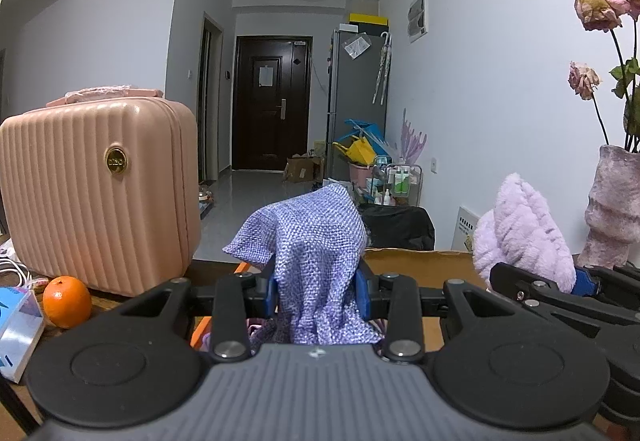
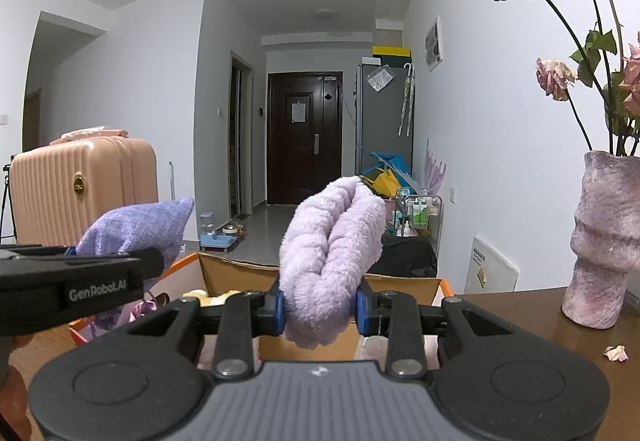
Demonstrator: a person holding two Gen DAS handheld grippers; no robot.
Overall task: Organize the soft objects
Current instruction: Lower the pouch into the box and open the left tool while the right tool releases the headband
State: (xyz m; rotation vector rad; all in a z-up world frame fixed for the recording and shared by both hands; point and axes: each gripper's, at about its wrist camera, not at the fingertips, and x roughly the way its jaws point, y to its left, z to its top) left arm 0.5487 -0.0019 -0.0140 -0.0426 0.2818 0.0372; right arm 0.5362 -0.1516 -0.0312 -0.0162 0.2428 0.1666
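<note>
Claws are each pinching fabric: left claw (image 1: 318, 291) is gripping a purple knit cloth (image 1: 316, 237), right claw (image 2: 320, 307) is squeezing a fluffy lilac towel (image 2: 332, 245) above a cardboard box (image 2: 236, 275).

Home hallway: front door (image 2: 305, 137), fridge (image 2: 382, 117)

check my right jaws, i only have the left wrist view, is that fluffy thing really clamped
Observer: Yes, the right gripper is shut on the folded towel.
Operator: whats below it
Observer: An open box, with a yellow thing inside.
Operator: anything loose near the vase
Observer: One petal lies on the table, in front of the vase.
</note>
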